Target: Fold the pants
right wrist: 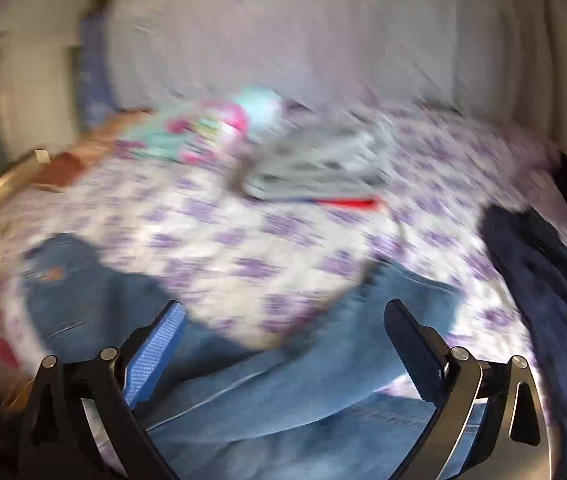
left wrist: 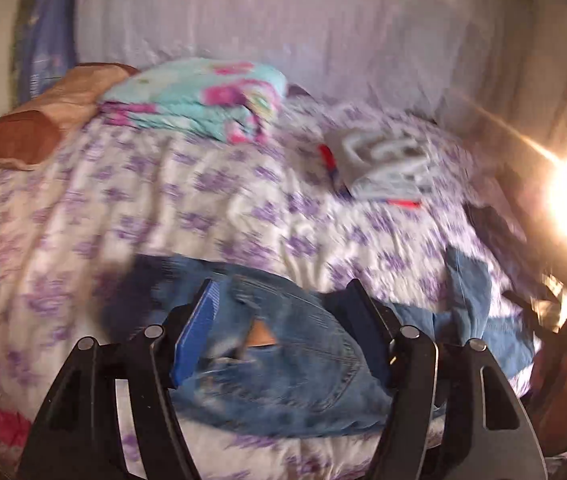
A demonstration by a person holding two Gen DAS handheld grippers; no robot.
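Observation:
Blue jeans lie on the bed near its front edge, waist end with a brown patch under my left gripper. That gripper is open, its blue-padded fingers straddling the waist without gripping. In the right wrist view the jeans' legs run across the bed under my right gripper, which is open wide and empty. Both views are motion-blurred.
The bed has a white sheet with purple flowers. A folded turquoise-pink blanket, brown pillows and a folded grey garment lie further back. A dark navy cloth is at the right. A wall stands behind.

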